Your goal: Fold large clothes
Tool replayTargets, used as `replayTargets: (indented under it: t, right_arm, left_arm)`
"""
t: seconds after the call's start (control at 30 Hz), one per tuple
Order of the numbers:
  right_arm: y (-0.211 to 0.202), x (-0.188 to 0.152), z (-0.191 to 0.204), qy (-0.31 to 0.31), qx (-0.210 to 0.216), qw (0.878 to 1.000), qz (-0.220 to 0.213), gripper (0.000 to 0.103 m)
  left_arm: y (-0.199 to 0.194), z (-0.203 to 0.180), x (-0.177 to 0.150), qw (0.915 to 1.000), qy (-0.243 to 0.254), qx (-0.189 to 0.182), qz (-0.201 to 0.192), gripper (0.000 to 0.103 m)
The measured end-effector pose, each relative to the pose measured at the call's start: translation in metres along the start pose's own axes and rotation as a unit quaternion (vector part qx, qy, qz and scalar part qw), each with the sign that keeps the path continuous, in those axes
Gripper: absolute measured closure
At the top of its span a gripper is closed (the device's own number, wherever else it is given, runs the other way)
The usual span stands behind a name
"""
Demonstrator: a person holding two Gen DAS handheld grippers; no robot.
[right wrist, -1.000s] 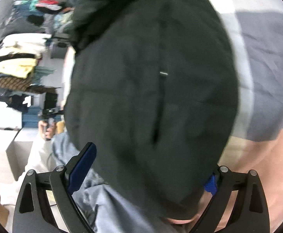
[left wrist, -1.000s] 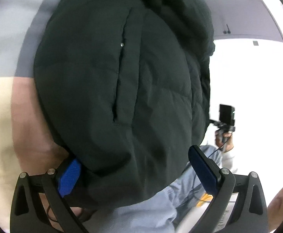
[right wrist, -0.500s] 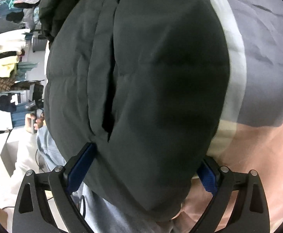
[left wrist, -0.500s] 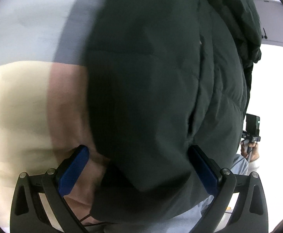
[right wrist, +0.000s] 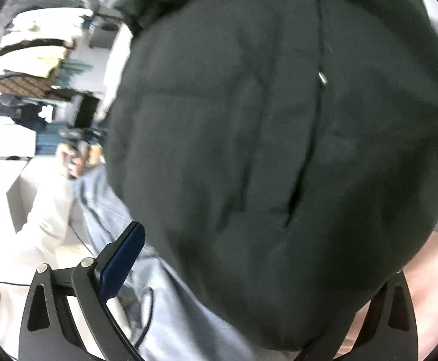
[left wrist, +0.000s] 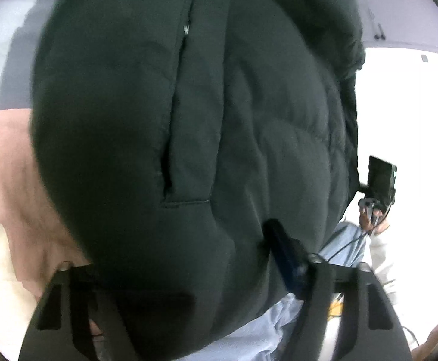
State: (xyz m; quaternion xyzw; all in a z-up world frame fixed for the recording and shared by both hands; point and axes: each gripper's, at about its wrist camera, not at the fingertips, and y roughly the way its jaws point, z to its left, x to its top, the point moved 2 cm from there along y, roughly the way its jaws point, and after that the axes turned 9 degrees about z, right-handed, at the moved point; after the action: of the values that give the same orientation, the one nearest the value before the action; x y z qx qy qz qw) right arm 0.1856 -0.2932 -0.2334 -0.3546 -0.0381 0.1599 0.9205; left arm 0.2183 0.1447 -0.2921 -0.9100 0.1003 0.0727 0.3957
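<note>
The dark jacket (left wrist: 219,138) lies on the bed (left wrist: 14,210) just ahead of both grippers, its hem between the closing jaws of the left gripper (left wrist: 188,276), while the right gripper (right wrist: 249,273), also narrowing, is wide around the hem.

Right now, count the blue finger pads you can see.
2. One pad on the left gripper, one on the right gripper; both jaws are closing with the dark jacket between them, which hides each gripper's other pad.
</note>
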Motion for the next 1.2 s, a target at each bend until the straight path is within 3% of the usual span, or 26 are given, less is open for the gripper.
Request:
replayTargets:
  t: [0.13, 0.2, 0.23, 0.27, 0.3, 0.47, 0.6, 0.83, 1.2]
  right_arm:
    - [-0.01, -0.009, 0.016, -0.01, -0.014, 0.999, -0.036, 0.034]
    - [-0.007, -0.01, 0.018, -0.002, -0.034, 0.999, -0.041, 0.056]
    - [-0.006, -0.01, 0.019, 0.004, -0.048, 0.998, -0.048, 0.076]
    - [-0.01, -0.011, 0.019, 0.009, -0.055, 0.997, -0.06, 0.088]
    - [-0.01, -0.011, 0.024, 0.009, -0.065, 0.996, -0.068, 0.092]
    - [-0.028, -0.021, 0.059, -0.034, -0.115, 0.985, -0.124, 0.096]
    - [-0.051, -0.034, 0.086, -0.059, -0.12, 0.975, -0.175, 0.098]
    - [-0.066, -0.079, 0.117, -0.082, -0.112, 0.964, -0.227, 0.099]
    - [-0.079, -0.182, 0.152, -0.075, -0.064, 0.95, -0.298, 0.099]
  left_arm:
    - [-0.015, -0.002, -0.007, 0.9988, -0.009, -0.019, -0.045, 0.065]
    - [-0.02, 0.0, -0.008, 0.9979, -0.008, -0.022, -0.06, 0.074]
    - [-0.022, 0.002, -0.008, 0.9975, -0.009, -0.022, -0.066, 0.076]
    - [-0.025, 0.0, -0.009, 0.9969, -0.01, -0.02, -0.075, 0.079]
    - [-0.026, -0.003, -0.008, 0.9965, -0.008, -0.017, -0.082, 0.083]
    - [-0.049, -0.014, -0.03, 0.9908, 0.006, -0.021, -0.133, 0.092]
    - [-0.079, -0.032, -0.049, 0.9843, 0.02, -0.034, -0.172, 0.096]
    - [-0.107, -0.054, -0.101, 0.9811, 0.034, -0.043, -0.186, 0.098]
    - [-0.133, -0.086, -0.215, 0.9747, 0.018, -0.068, -0.212, 0.098]
